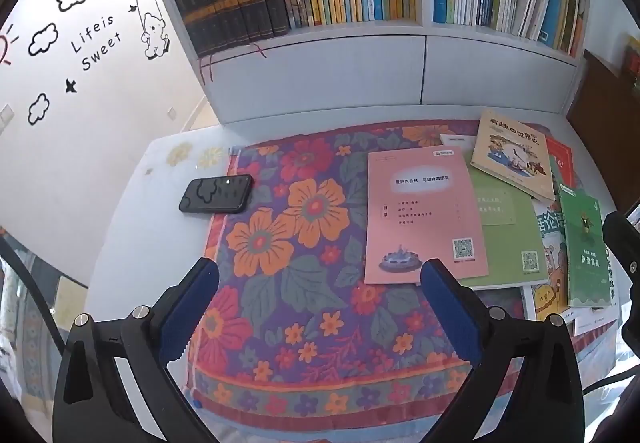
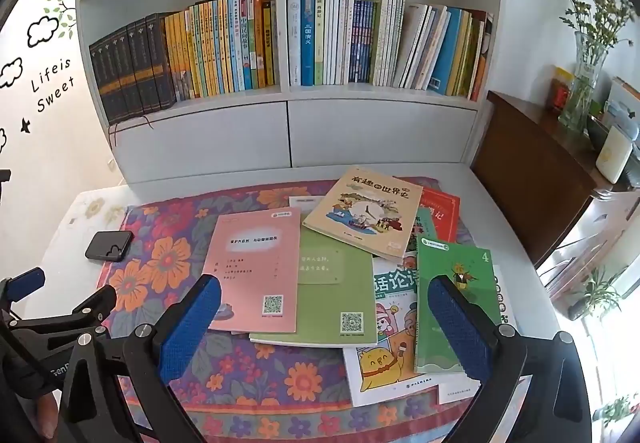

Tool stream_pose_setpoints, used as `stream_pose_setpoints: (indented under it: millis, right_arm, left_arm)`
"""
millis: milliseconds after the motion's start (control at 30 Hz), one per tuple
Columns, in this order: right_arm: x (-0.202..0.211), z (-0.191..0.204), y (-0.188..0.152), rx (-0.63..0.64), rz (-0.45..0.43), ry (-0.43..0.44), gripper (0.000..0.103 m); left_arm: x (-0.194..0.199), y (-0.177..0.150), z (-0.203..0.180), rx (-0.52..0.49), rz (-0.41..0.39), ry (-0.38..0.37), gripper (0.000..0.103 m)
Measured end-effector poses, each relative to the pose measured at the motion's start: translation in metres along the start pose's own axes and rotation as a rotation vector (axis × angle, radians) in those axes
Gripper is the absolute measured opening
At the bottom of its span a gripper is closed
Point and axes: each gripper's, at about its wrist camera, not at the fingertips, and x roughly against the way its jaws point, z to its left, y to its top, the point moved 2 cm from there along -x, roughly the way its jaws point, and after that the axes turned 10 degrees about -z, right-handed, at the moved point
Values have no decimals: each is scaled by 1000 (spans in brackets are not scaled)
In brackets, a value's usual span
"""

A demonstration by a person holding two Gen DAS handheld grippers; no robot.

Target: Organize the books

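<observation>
On the wall (image 1: pixel 92 43) to my left I read the sticker words "Life is Sweet", set among drawn clouds. The beige book (image 2: pixel 366 213) on top of the pile on the table carries the title 有趣的世界史. The green book (image 2: pixel 456 299) nearest my right claw (image 2: pixel 324 323) shows a white "4" in its upper corner. Beneath it, a white cartoon book (image 2: pixel 390 327) shows large blue characters, 话论, cut off by the green cover. The pink booklet (image 2: pixel 256 267) and the light green booklet (image 2: pixel 336 283) each bear a QR code near the bottom; their small print is too blurred, though the pink heading may begin 爱护大自然. On the bookshelf (image 2: pixel 280 91), one blue spine (image 2: pixel 307 39) reads 三国演义.
</observation>
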Motion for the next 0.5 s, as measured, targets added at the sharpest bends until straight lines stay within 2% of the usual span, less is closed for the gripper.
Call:
stream_pose_setpoints:
  millis: [200,333,500]
  right_arm:
    - [-3,0,-4,-19,22,-2,103]
    - [-3,0,-4,-22,26,-8,103]
    - [-5,0,-7,-25,29,-17,103]
  left_arm:
    - [-3,-5,-2,10,2,-38,101]
    - [-16,-9,-8,33,56,-156,101]
    - [-24,-19,-2,77,99,-193,99]
